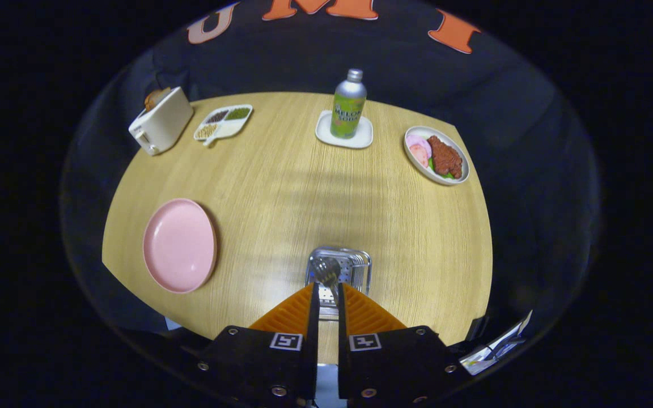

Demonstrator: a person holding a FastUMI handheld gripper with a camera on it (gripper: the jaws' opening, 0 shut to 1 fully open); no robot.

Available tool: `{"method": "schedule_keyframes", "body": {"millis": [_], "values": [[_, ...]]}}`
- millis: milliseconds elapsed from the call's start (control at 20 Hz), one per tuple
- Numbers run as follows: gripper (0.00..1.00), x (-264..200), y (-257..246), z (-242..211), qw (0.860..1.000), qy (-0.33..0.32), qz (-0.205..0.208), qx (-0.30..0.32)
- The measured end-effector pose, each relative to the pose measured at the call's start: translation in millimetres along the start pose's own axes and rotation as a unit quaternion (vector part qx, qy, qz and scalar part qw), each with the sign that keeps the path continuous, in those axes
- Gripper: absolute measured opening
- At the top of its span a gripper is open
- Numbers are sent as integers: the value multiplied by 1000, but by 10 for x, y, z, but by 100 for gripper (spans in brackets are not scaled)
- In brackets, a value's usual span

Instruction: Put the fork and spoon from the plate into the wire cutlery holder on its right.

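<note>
My gripper is shut on a shiny metal utensil, held upright between the two fingers. Its rounded end looks like the spoon's bowl. That end hangs right over the wire cutlery holder, which stands on the wooden table just ahead of the fingers. The holder's inside is partly hidden by the utensil and the fingers. To the left of the holder lies the pink plate, with nothing on it.
A white toaster and a divided snack tray stand at the table's far left. A green bottle on a white coaster stands far centre, and a plate of food far right. Papers lie off the near right corner.
</note>
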State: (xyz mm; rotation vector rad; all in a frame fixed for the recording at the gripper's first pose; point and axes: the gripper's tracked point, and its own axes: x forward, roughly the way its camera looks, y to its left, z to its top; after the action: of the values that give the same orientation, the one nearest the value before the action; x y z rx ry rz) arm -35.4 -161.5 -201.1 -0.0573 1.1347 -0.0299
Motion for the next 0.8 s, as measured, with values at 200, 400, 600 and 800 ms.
{"method": "schedule_keyframes", "body": {"millis": [200, 400, 600, 800], "values": [[18, -269, 127, 410, 993, -100, 22, 50], [21, -631, 182, 924, 969, -243, 6, 39], [29, -1086, 307, 1205, 938, -345, 2, 28], [63, -1345, 495, 1410, 920, -391, 12, 38]]}}
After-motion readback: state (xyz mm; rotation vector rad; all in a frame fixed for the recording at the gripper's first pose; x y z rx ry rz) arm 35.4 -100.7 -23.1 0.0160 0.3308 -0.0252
